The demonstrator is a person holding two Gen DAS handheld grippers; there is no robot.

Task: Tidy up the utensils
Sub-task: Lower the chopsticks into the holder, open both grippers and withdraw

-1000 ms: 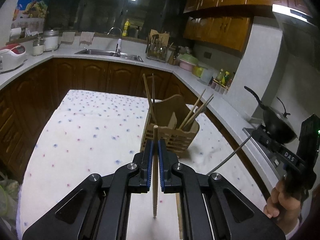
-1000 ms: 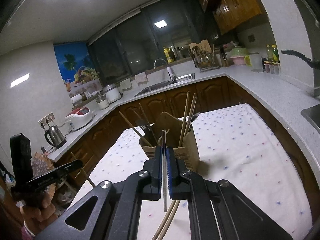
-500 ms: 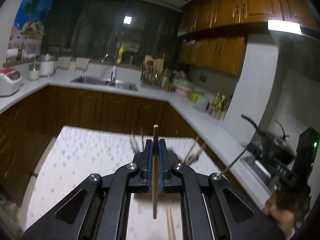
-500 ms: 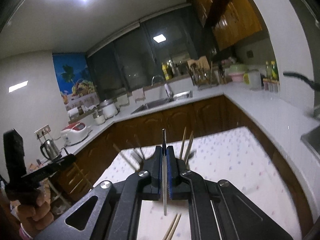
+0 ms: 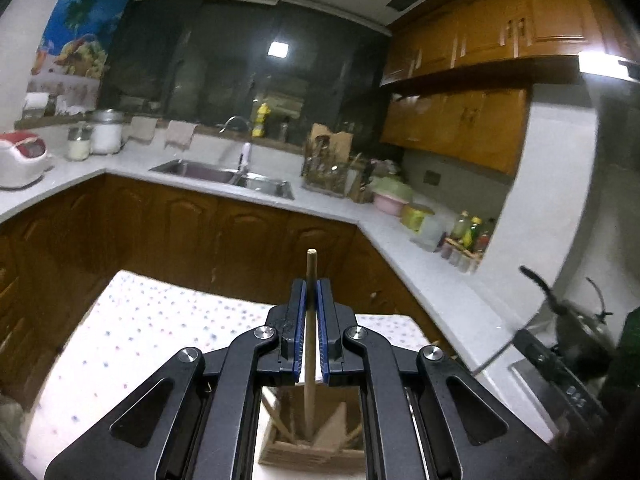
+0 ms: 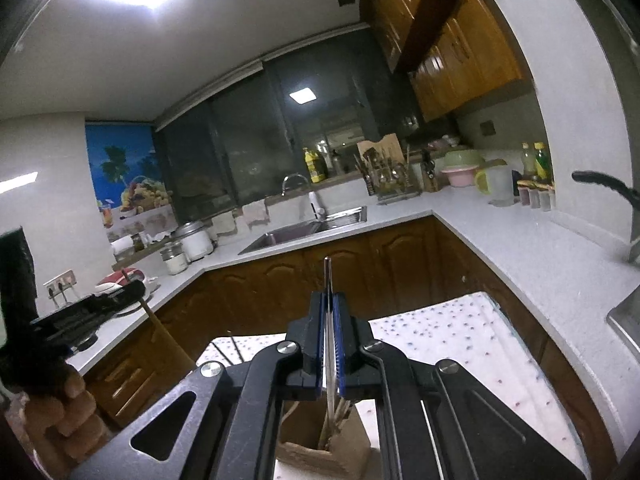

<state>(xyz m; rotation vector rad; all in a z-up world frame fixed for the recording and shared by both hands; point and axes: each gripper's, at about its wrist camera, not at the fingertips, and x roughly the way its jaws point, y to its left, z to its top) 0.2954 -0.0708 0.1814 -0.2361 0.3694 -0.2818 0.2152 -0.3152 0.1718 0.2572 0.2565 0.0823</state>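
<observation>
Here, the left gripper [image 5: 311, 292] pinched an upright wooden chopstick [image 5: 309, 344] at lower centre; the right gripper [image 6: 329, 304] clamped a thin metal utensil [image 6: 329, 344].

Sink [image 5: 224, 172], rice cooker [image 5: 20, 158], wok [image 5: 580, 332]

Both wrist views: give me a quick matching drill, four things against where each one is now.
1 wooden chopstick
2 metal utensil
3 wooden utensil holder
4 sink

A on the dotted tablecloth
B in the left hand-held gripper
C in the countertop
D in the right hand-held gripper

1-B, 2-D, 3-A, 4-C
</observation>
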